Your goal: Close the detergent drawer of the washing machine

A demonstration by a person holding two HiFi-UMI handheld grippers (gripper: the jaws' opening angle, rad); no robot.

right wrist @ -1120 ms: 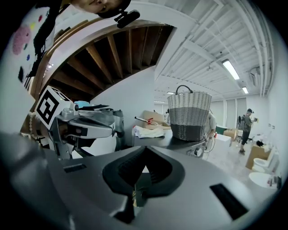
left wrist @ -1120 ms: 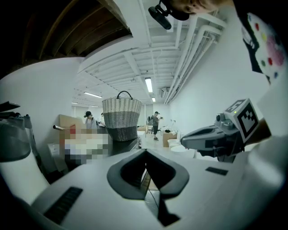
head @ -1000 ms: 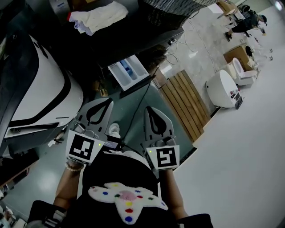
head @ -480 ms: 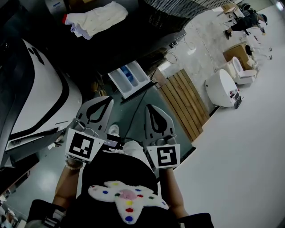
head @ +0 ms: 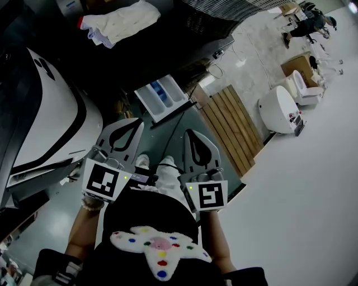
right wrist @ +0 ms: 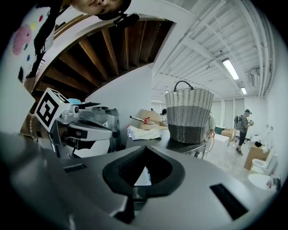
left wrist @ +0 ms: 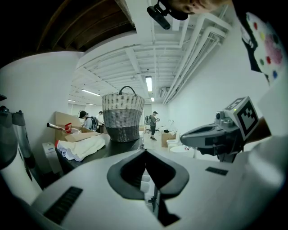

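The white detergent drawer [head: 162, 98], with a blue insert, sticks out open from the front of the dark washing machine [head: 168, 53]. Both grippers hover side by side short of it and point toward it. My left gripper [head: 136, 122] is shut and empty, its tip just below the drawer's near left corner. To the right and a little further back, my right gripper [head: 189, 133] is also shut with nothing in it. In the left gripper view the closed left gripper [left wrist: 145, 150] frames a bit of the white drawer [left wrist: 143, 180]. The right gripper [right wrist: 145, 148] shows closed in its own view.
Folded towels [head: 118, 21] and a wicker basket [head: 221, 8] sit on the machine's top. A large white appliance [head: 53, 114] stands at the left. A slatted wooden board [head: 232, 131] and a white rounded fixture [head: 279, 111] lie to the right. A black cable [head: 176, 131] runs across the floor. People [head: 307, 25] stand far off.
Both grippers have edged slightly forward toward the drawer. Their jaws stay shut and the drawer stays pulled out.
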